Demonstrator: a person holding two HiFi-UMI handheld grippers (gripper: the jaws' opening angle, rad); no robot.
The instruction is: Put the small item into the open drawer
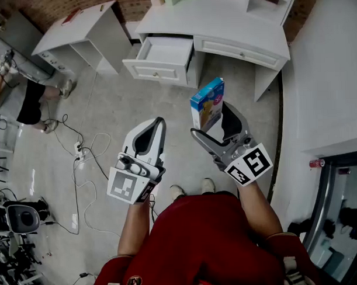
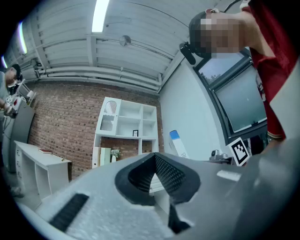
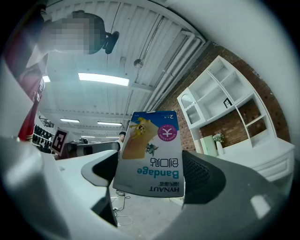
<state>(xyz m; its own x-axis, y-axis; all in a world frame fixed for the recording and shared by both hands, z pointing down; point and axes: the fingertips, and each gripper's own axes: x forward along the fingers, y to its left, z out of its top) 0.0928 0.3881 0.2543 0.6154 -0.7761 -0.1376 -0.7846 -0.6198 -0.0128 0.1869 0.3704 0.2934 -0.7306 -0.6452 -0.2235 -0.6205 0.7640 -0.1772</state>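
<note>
A blue and yellow bandage box (image 1: 208, 103) stands upright between the jaws of my right gripper (image 1: 216, 123), which is shut on it and holds it in the air. In the right gripper view the box (image 3: 151, 152) fills the gap between both pads. Beyond it, a white desk (image 1: 221, 20) has its left drawer (image 1: 164, 55) pulled open, with nothing in it that I can see. My left gripper (image 1: 153, 127) hangs lower left of the box, jaws together with nothing in them. The left gripper view shows its pads (image 2: 161, 173) meeting and the box (image 2: 177, 143) off to the right.
A second white table (image 1: 81, 28) stands at the far left. Cables and a power strip (image 1: 79, 154) lie on the grey floor. A person (image 1: 31, 97) stands at the left edge. A white partition (image 1: 328, 75) runs along the right. White shelves (image 2: 126, 126) stand against a brick wall.
</note>
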